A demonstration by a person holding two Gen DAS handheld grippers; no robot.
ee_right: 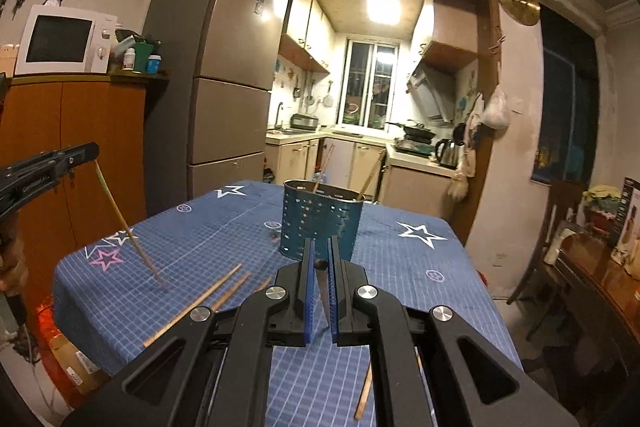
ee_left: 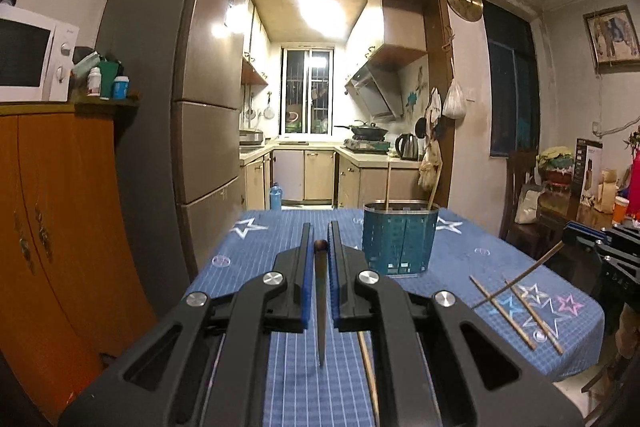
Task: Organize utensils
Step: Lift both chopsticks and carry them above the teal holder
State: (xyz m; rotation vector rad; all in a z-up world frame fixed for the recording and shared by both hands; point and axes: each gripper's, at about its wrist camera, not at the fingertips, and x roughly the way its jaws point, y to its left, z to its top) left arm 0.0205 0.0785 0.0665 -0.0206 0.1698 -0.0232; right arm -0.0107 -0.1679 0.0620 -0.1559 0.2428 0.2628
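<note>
Counter, blue checked cloth; teal holder at far middle. Left claw and right claw, near level, each pinching one chopstick; its lower end blurred. Loose chopsticks right.

Dim room, glaring kitchen light, fisheye edges

Wooden chopsticks lie loose beside the upright teal perforated holder.

Both the left gripper and right gripper are held nearly level above the table, jaws clamped.
</note>
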